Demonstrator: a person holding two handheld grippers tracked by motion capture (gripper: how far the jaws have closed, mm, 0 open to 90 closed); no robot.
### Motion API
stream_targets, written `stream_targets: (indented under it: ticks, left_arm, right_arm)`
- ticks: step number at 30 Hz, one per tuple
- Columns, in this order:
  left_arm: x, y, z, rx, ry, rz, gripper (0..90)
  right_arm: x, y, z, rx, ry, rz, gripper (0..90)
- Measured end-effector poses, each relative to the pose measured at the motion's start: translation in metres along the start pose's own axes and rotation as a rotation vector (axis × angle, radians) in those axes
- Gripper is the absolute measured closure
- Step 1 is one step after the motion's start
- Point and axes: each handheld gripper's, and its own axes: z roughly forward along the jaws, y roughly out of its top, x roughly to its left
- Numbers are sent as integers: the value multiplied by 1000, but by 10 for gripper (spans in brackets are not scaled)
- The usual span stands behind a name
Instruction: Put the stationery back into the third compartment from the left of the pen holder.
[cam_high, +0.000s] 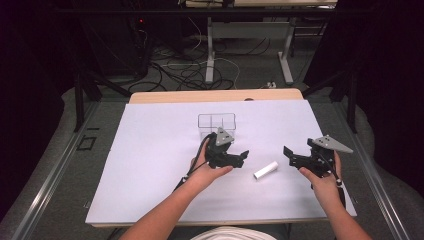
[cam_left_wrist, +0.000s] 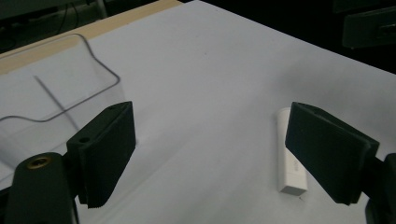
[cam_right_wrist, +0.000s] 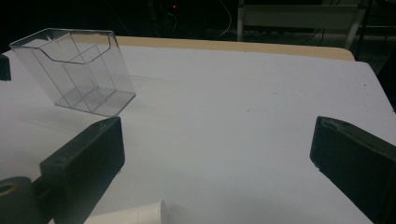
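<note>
Both grippers, left (cam_high: 243, 154) and right (cam_high: 287, 151), were held jaws apart, empty; white tube (cam_high: 265, 170) between them best approached squarely.

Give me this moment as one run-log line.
left gripper: open, empty | right gripper: open, empty | white tube: lying on sheet between grippers | clear divided box: upright, behind left gripper

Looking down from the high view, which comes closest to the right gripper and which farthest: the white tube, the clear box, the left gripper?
From the right gripper:
1. White tube, lying just to its left.
2. Left gripper, beyond the tube, mid-table.
3. Clear box, farthest, behind the left gripper.
</note>
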Motion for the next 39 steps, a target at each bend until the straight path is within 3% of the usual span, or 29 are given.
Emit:
stream_targets:
  ticks: [2, 6, 7, 12, 19, 20, 24, 32, 33, 39]
  left_arm:
    - [-10, -1, 10, 7, -19, 30, 187]
    - [-18, -3, 20, 16, -37, 38, 234]
    - [-22, -5, 25, 24, -40, 57, 244]
    - [-29, -11, 34, 44, -74, 69, 330]
    - [-37, -17, 44, 75, -94, 85, 348]
    - [-39, -19, 47, 79, -89, 74, 351]
    - [-40, -21, 50, 81, -98, 68, 408]
    - [-43, -29, 59, 116, -130, 61, 484]
    - [-45, -32, 62, 116, -133, 45, 490]
    - [-51, -37, 66, 140, -146, 68, 546]
  right_arm:
    - [0, -1, 1, -2, 7, 6, 36]
    - [-1, -1, 2, 6, 9, -1, 44]
    - [-1, -1, 2, 7, 10, 2, 45]
    - [-1, -2, 4, 5, 13, 1, 48]
    - [-3, -3, 5, 4, 16, 4, 57]
    - [-2, -4, 7, -22, 2, 8, 57]
    - [-2, -4, 5, 12, 15, 18, 59]
    - [-4, -4, 6, 24, 11, 14, 62]
    - [-4, -4, 8, 15, 17, 16, 63]
    - [-4, -4, 8, 18, 16, 18, 63]
